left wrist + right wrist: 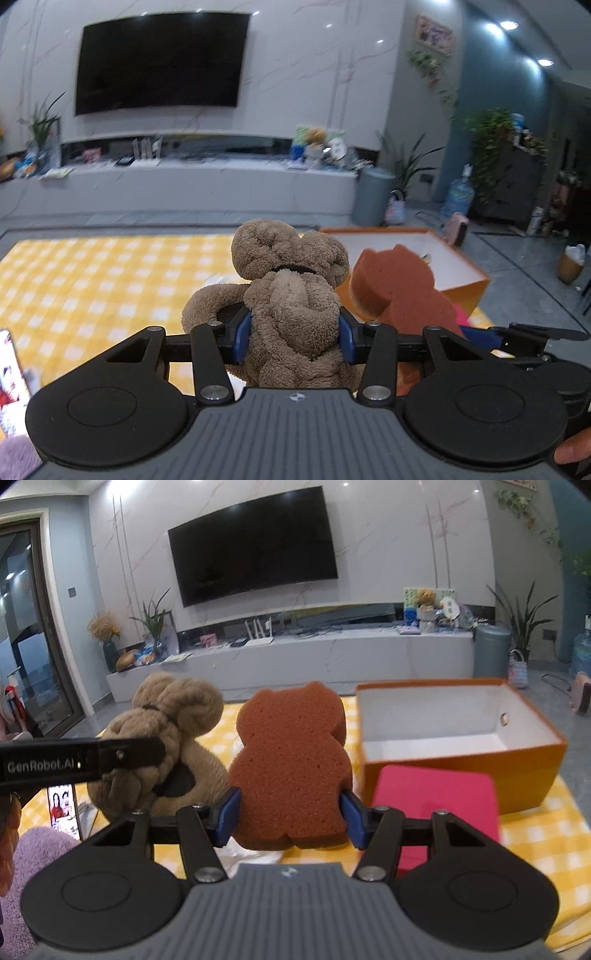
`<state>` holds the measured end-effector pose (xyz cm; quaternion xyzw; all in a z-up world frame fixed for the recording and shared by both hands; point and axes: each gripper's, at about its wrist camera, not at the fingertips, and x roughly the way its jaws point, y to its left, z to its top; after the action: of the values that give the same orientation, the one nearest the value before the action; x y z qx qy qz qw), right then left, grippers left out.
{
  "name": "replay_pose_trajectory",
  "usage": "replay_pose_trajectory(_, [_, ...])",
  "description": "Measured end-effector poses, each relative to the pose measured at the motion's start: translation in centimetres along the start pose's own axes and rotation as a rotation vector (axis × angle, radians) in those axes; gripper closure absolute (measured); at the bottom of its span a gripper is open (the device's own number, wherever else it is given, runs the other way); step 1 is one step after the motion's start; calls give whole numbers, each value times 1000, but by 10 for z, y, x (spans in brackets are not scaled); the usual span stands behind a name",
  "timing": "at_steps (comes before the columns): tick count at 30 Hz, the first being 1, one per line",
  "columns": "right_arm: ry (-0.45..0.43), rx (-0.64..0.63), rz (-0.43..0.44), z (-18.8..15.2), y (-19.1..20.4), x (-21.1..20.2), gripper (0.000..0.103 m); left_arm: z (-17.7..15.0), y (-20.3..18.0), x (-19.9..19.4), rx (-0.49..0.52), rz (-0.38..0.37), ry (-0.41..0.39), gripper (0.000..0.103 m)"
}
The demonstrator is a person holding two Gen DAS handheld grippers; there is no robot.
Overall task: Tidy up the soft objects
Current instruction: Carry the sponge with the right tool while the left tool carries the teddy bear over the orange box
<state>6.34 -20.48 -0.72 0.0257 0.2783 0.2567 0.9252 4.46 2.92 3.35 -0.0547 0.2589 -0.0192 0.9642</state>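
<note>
Right wrist view: the right gripper (290, 814) clamps a bear-shaped sponge (290, 764), the left gripper (295, 341) a plush toy (290, 306) (both lifted, side by side), which could collide before reaching the orange box (517, 771).

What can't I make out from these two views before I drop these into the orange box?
- Orange box floor: near part hidden by its front wall, right wrist view; left wrist view blocked by the brown sponge.
- Pink pad: lower edge hidden by the right gripper.
- Plush toy: front faces away; lower part behind the left gripper.
- Shelf items: blurred, too small.
</note>
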Motion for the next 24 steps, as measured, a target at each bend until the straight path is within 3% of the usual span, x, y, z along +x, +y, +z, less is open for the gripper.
replay_pose_trajectory(5, [-21, 9, -33, 15, -28, -16, 46, 22, -28, 13, 31, -66, -43, 50])
replay_pose_trajectory(11, [-9, -16, -84, 36, -64, -20, 46, 37, -60, 43, 56, -130, -42, 50])
replay_pose_trajectory(24, [80, 15, -155, 78, -144, 26, 45, 62, -88, 140, 51, -231, 97, 50])
